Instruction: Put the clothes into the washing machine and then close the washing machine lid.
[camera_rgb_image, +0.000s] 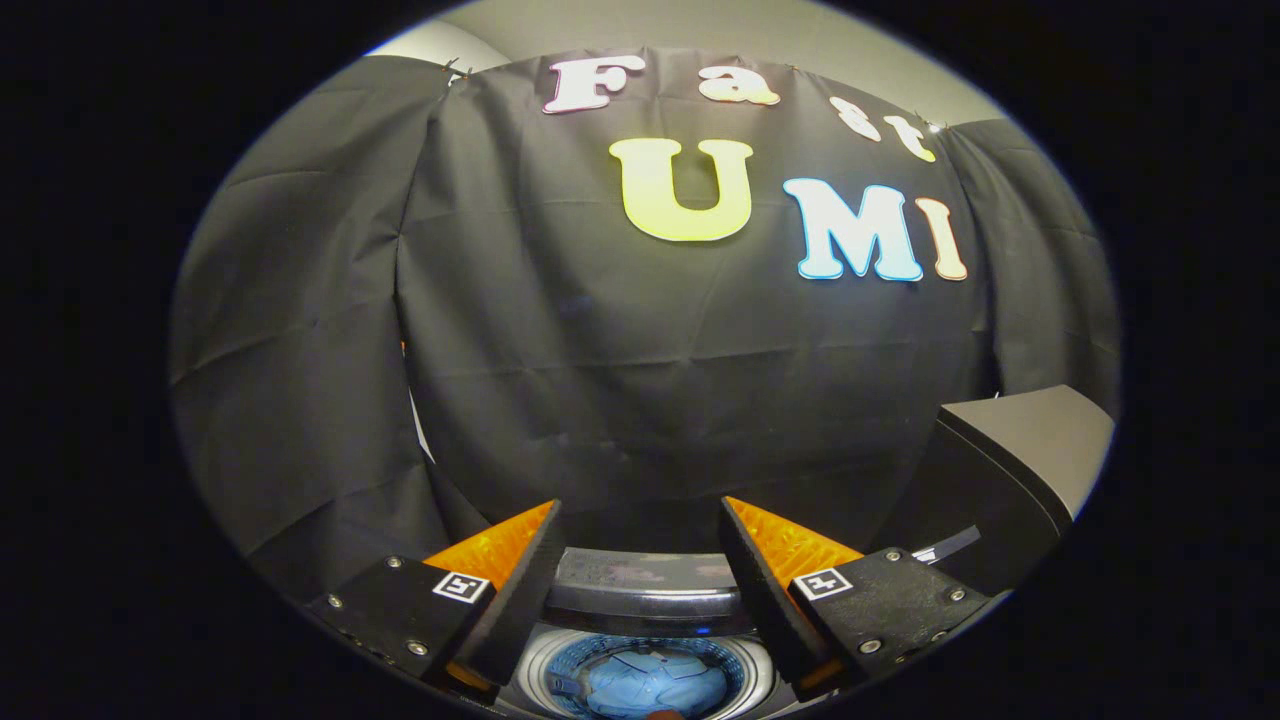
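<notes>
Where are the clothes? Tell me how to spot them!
Find the washing machine below the open claw, in front of the black cloth wall. Look down into its round drum. The light blue garment lies inside, the only soft blue thing there.

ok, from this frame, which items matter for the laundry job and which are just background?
Job:
- washing machine, drum open
- blue garment lying in the drum, below the fingers
- raised lid, to the right
- gripper, fingers apart, holding nothing

Background:
- black cloth wall beyond the machine
</notes>
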